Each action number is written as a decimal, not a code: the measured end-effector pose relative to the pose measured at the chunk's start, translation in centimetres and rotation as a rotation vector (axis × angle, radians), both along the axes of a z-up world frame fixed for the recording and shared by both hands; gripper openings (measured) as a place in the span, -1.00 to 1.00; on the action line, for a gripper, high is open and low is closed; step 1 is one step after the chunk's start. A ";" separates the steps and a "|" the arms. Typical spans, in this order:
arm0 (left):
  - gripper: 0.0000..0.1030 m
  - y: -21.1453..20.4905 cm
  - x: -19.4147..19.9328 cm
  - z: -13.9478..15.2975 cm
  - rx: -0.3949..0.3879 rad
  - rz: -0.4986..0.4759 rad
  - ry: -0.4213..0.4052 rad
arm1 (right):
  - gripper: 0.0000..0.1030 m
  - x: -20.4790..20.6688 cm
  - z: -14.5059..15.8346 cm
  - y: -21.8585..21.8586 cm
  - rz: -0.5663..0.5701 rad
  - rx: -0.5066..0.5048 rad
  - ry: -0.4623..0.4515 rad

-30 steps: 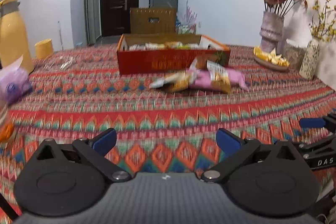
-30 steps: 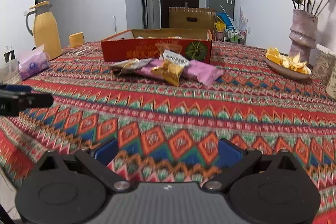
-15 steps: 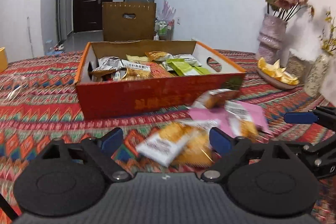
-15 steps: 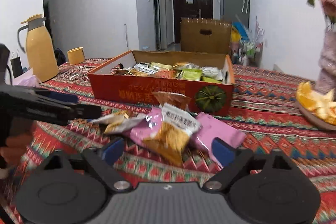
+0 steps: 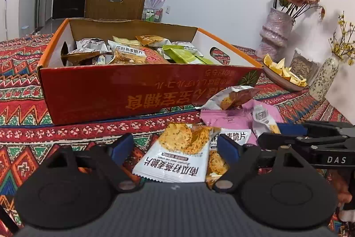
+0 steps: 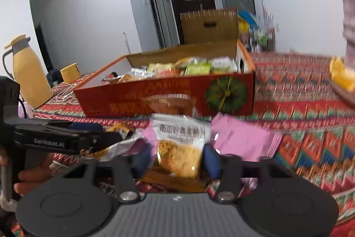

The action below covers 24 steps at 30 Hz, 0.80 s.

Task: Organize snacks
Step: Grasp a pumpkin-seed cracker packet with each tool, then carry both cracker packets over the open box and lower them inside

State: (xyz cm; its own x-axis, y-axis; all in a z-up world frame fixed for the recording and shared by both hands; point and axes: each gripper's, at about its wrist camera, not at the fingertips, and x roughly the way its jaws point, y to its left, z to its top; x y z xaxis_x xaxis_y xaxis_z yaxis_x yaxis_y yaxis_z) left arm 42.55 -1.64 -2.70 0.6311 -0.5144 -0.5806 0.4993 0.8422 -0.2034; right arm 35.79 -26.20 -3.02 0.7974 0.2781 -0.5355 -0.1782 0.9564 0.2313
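A red cardboard box [image 5: 142, 90] holds several snack packets; it also shows in the right wrist view [image 6: 168, 94]. Loose packets lie on the cloth in front of it. My left gripper [image 5: 175, 149] is open, its fingers either side of a white and orange oat crisp packet [image 5: 177, 159]. My right gripper [image 6: 177, 158] is open around another white and orange packet [image 6: 179, 148], fingers close to its sides. Pink packets [image 6: 241, 139] lie to its right, and in the left wrist view [image 5: 224, 118] too. Each gripper shows in the other's view.
A patterned red tablecloth [image 5: 20, 90] covers the table. A pink vase of roses [image 5: 276, 30], a plate of orange slices [image 5: 284, 74] and a speckled vase [image 5: 324, 79] stand at the right. A yellow thermos [image 6: 31, 74] and yellow cup [image 6: 71, 72] stand at the left.
Both grippers have moved forward across the table to the loose packets in front of the box. Each now has a packet between its fingers. The right gripper's fingers have narrowed.
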 end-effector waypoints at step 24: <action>-0.21 3.8 -11.9 9.1 0.046 0.245 -0.124 | -0.20 -6.3 2.8 -0.5 -0.049 0.024 -0.091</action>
